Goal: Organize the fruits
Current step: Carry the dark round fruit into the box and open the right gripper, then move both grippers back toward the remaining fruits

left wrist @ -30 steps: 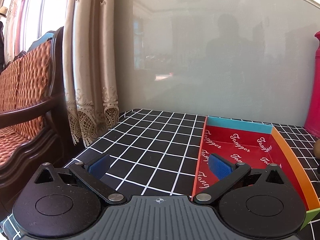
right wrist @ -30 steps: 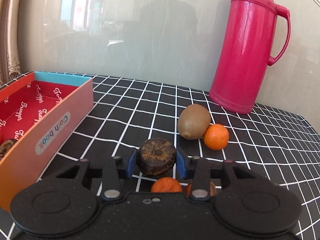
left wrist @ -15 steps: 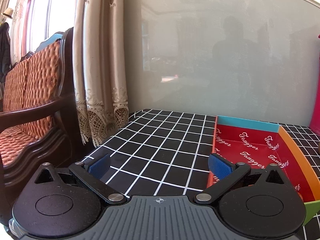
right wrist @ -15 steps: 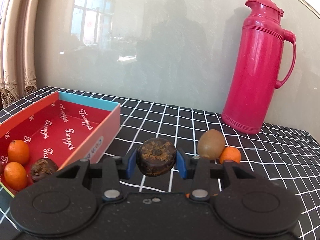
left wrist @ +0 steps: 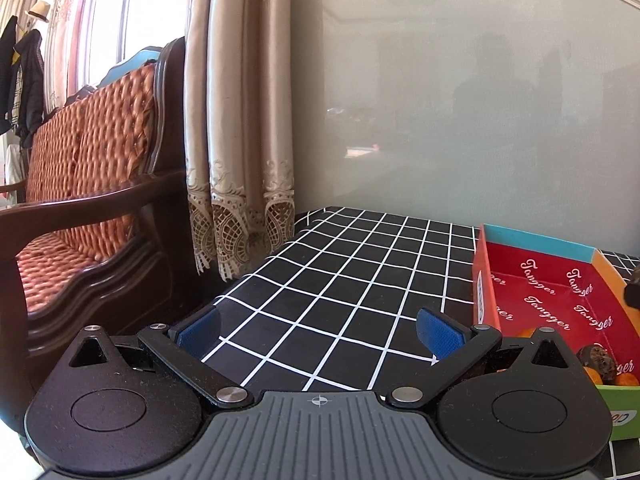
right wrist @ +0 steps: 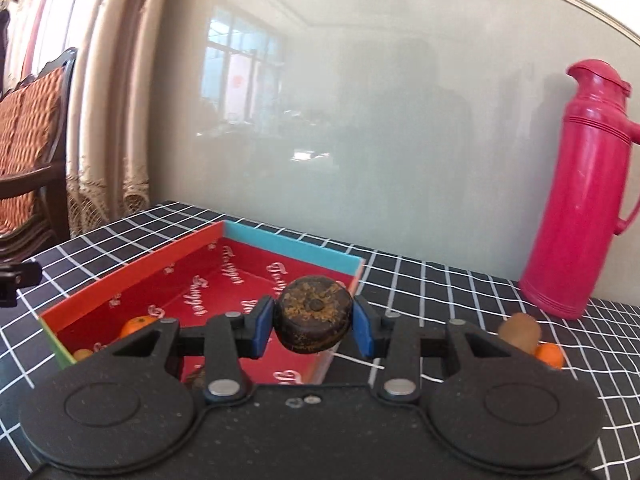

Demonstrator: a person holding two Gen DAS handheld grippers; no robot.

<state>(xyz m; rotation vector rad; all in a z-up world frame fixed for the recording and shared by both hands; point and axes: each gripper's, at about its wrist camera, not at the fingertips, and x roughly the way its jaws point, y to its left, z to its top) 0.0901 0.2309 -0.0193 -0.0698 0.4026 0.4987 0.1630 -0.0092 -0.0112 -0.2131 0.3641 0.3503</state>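
Pinching a dark brown fruit (right wrist: 316, 317) between the right gripper (right wrist: 314, 326) pads, hovering over the red box (right wrist: 188, 254) for the drop among 2 oranges (right wrist: 138, 325). Idling beside the box, left gripper (left wrist: 318, 330) spread, empty. Waiting farther off by the pink thermos (right wrist: 582, 216): kiwi (right wrist: 520, 331), orange.

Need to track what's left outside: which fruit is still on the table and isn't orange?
The brown kiwi, on the tablecloth beside the lone orange near the pink flask. The other fruit are in the box or the right gripper.
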